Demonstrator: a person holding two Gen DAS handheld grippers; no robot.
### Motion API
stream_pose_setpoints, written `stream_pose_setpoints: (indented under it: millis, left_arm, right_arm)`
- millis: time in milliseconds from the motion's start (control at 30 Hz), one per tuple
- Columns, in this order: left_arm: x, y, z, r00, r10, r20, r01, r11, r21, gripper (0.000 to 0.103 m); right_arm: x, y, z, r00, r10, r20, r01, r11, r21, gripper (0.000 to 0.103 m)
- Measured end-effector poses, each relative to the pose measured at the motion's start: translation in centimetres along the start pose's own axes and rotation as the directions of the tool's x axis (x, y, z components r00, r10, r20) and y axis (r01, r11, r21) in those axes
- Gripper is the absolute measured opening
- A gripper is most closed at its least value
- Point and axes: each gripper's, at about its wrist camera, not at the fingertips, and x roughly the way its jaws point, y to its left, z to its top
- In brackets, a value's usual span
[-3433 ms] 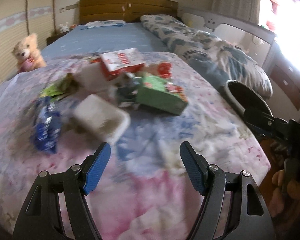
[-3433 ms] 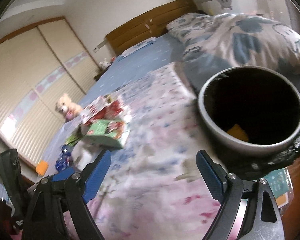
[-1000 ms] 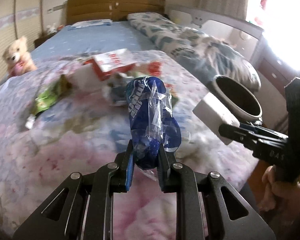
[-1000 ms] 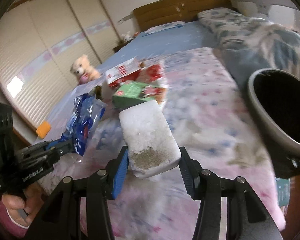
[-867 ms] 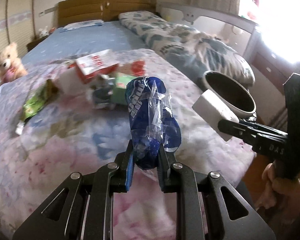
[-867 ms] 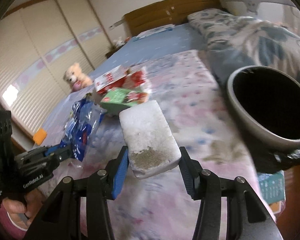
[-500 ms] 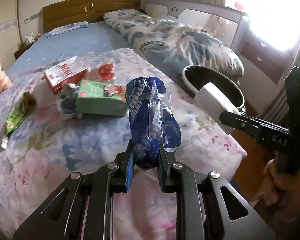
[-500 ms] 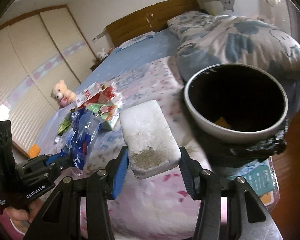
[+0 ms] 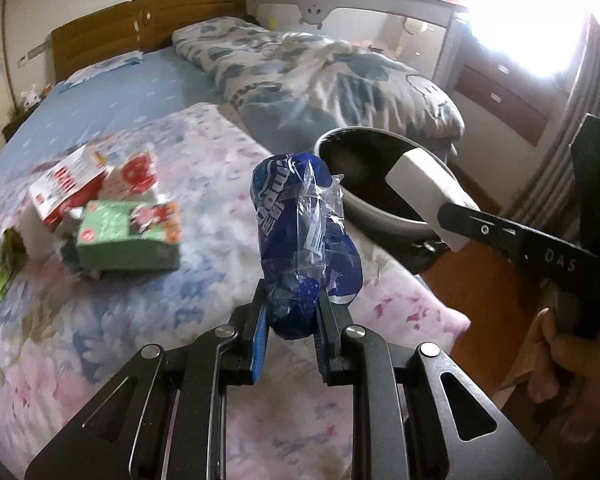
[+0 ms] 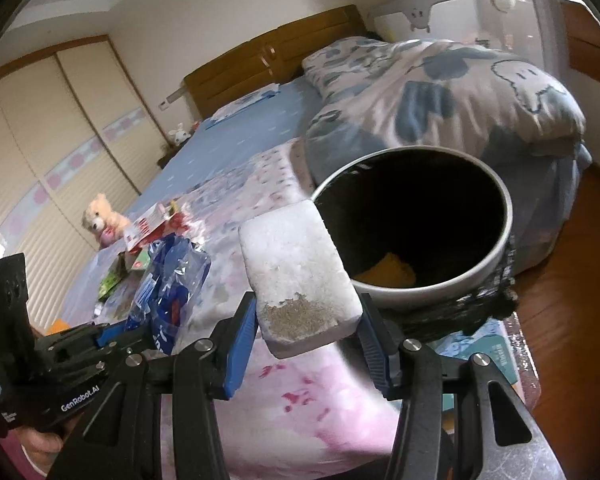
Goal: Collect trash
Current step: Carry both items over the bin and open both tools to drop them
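Left wrist: jaws tight on blue wrapper (image 9: 300, 240)

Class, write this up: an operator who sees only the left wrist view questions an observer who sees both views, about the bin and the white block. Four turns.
Operator: Is anything in the bin already?
Observer: Yes. The right wrist view shows a yellow-orange scrap at the bottom of the bin.
Operator: How is the white block gripped?
Observer: The right hand-held gripper has its blue pads pressed on both sides of the white block at its near end, where there is a gritty brown patch.
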Motion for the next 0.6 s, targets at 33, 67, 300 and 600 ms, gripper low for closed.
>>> stream_pose_setpoints:
  millis: [33, 67, 300, 600]
  left_arm:
    - [0.2, -0.3, 0.2, 1.000, -0.002, -0.001, 0.002, 1.000, 0.007, 0.018]
    - [0.4, -0.6, 0.5, 1.000, -0.005, -0.003, 0.005, 1.000, 0.012, 0.018]
    - [2.0, -2.9, 2.5, 1.000, -0.028, -0.014, 0.029, 0.998, 0.051, 0.018]
    - [4.3, -5.3, 5.2, 0.999, -0.046, -0.020, 0.048, 0.995, 0.090, 0.018]
  right_arm:
    - [-0.1, -0.4, 0.2, 1.000, -0.006, 0.004, 0.006, 1.000, 0.006, 0.050]
    - [-0.2, -0.8, 0.5, 1.000, -0.014, 0.007, 0.014, 1.000, 0.013, 0.050]
    - [-0.3, -3.3, 2.0, 0.998, -0.058, 0.021, 0.057, 0.997, 0.045, 0.050]
    - [0.4, -5.7, 3.5, 0.995, -0.093, 0.018, 0.092, 0.993, 0.069, 0.050]
